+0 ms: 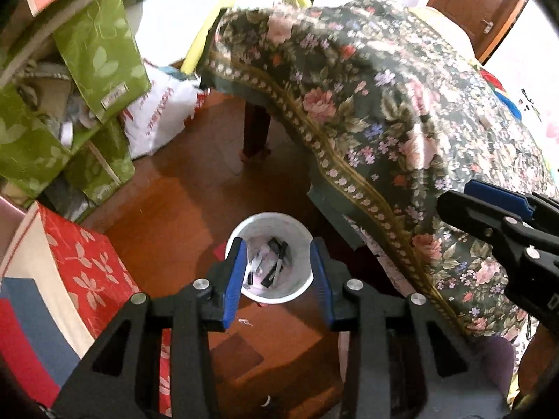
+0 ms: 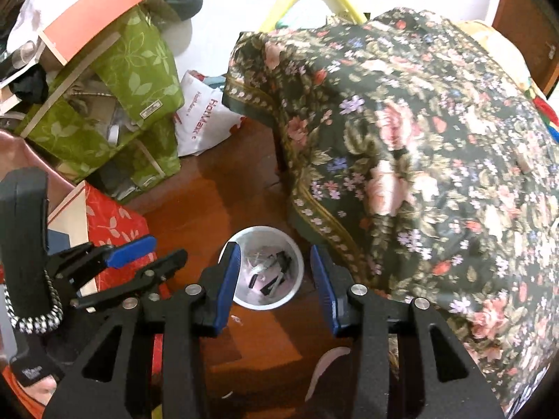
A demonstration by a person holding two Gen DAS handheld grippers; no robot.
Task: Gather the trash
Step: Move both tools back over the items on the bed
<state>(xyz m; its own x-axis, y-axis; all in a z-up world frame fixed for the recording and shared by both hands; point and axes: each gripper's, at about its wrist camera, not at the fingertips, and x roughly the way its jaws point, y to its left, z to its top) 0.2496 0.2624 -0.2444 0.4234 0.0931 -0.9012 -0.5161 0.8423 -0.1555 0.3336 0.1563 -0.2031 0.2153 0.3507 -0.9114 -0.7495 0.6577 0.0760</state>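
Note:
A white round bin [image 1: 270,218] stands on the wooden floor, holding black and white scraps of trash [image 1: 270,265]. My left gripper [image 1: 276,244] hangs above it, open, with nothing between its blue pads. In the right wrist view the same bin [image 2: 262,232] lies below my right gripper [image 2: 273,248], which is also open and empty. Each gripper shows in the other's view: the right gripper [image 1: 456,193] at the right edge, the left gripper [image 2: 166,249] at the left. A small white scrap [image 1: 244,321] lies on the floor just in front of the bin.
A table under a dark floral cloth [image 1: 384,111] overhangs the bin's right side, one leg [image 1: 255,129] behind it. Green leaf-print boxes [image 1: 97,52], a red patterned box [image 1: 80,262] and a white plastic bag [image 1: 160,115] crowd the left. A brown door [image 1: 482,3] stands far right.

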